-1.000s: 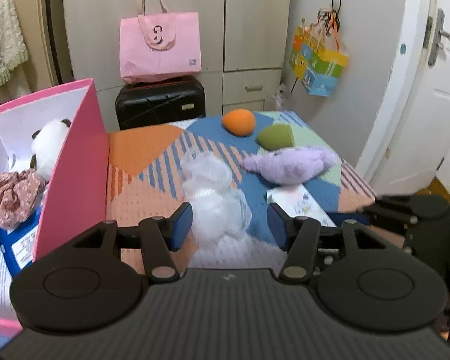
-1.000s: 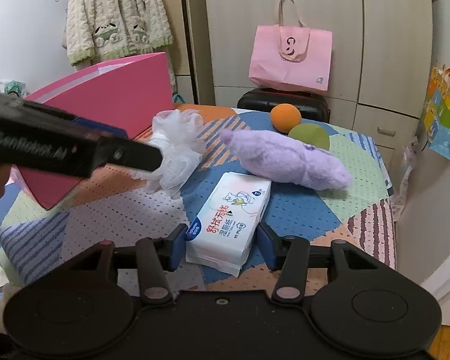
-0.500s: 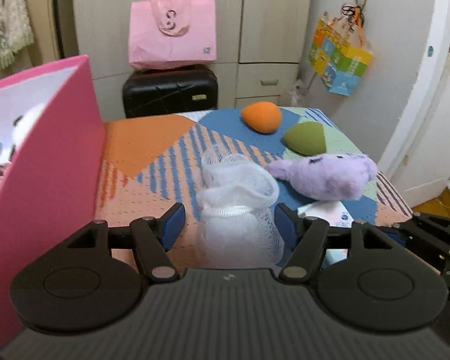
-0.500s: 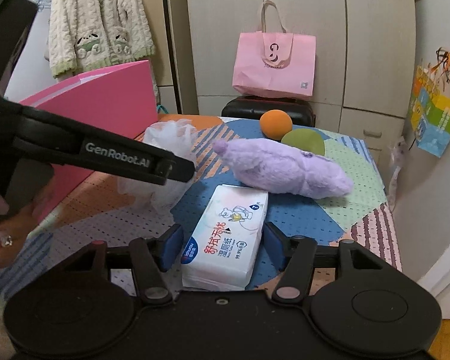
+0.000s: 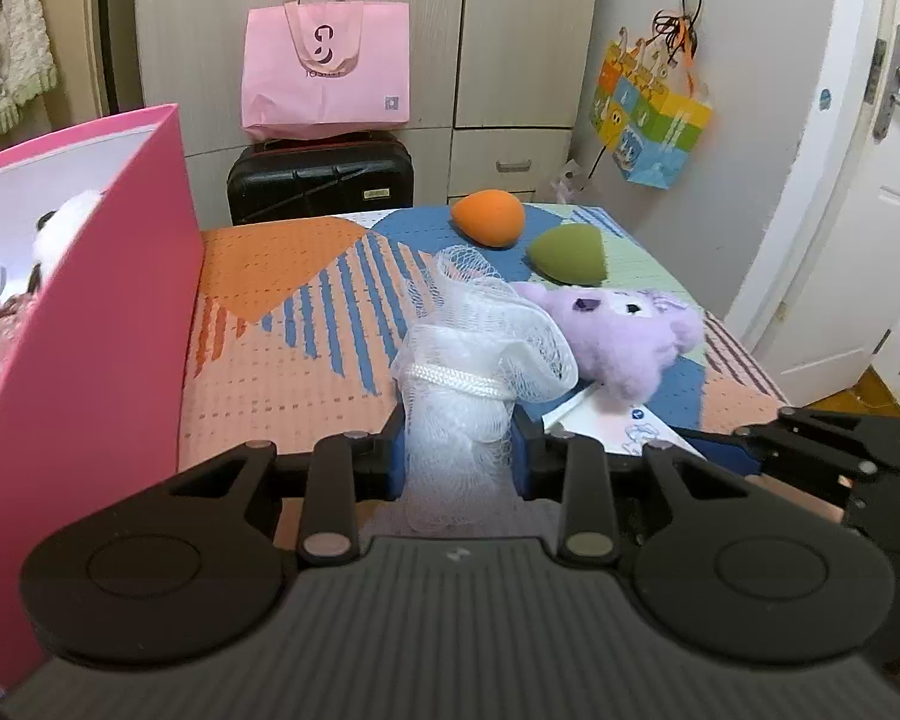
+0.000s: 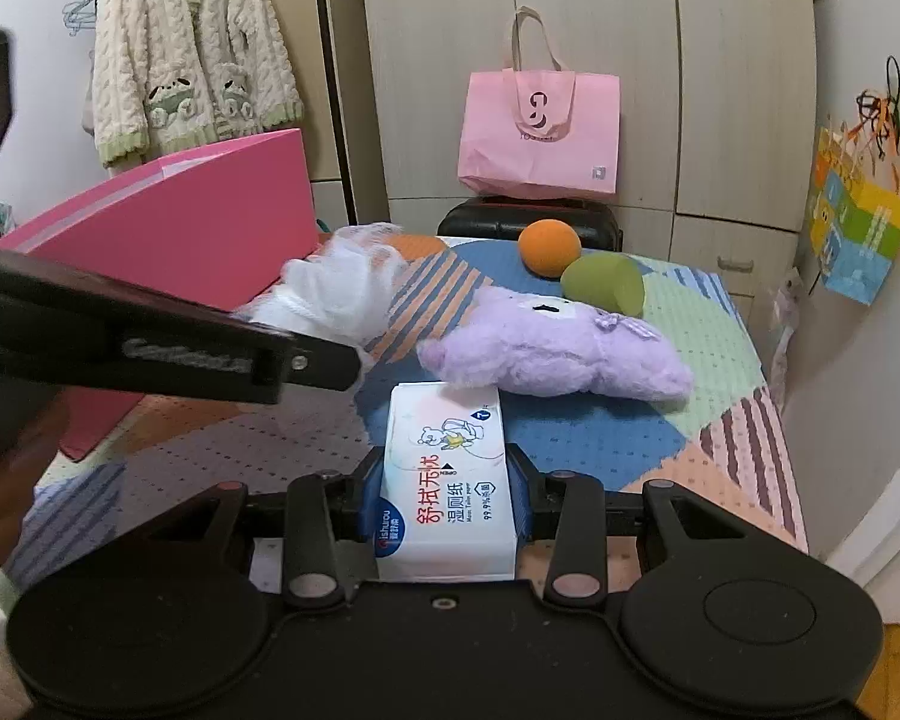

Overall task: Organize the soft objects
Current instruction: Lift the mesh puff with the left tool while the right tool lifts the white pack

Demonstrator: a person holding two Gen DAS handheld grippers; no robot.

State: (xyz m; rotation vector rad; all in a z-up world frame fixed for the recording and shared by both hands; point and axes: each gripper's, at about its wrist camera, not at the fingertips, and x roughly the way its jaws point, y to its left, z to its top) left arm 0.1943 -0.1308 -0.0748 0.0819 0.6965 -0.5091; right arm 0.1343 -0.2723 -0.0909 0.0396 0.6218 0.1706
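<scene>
On the patchwork table, my left gripper (image 5: 457, 456) has a white mesh bath puff (image 5: 480, 348) between its blue pads; the jaws are closing and squeeze its lower end. My right gripper (image 6: 447, 501) is also closing, its pads pressed against both sides of a wet wipes pack (image 6: 444, 444). Just beyond the pack lies a purple plush toy (image 6: 558, 348). Farther back sit an orange sponge (image 5: 489, 219) and a green sponge (image 5: 570, 255). An open pink box (image 5: 90, 360) stands at the left.
The pink box holds a panda plush (image 5: 60, 228) and floral fabric. Behind the table, a pink tote bag (image 5: 324, 72) sits on a black suitcase (image 5: 321, 180) against the wardrobe. A white door (image 5: 858, 210) is at the right, and a cream cardigan (image 6: 186, 54) hangs at the left.
The left gripper came down around the mesh puff and its jaws closed in on it. The right gripper's jaws narrowed onto the sides of the wipes pack.
</scene>
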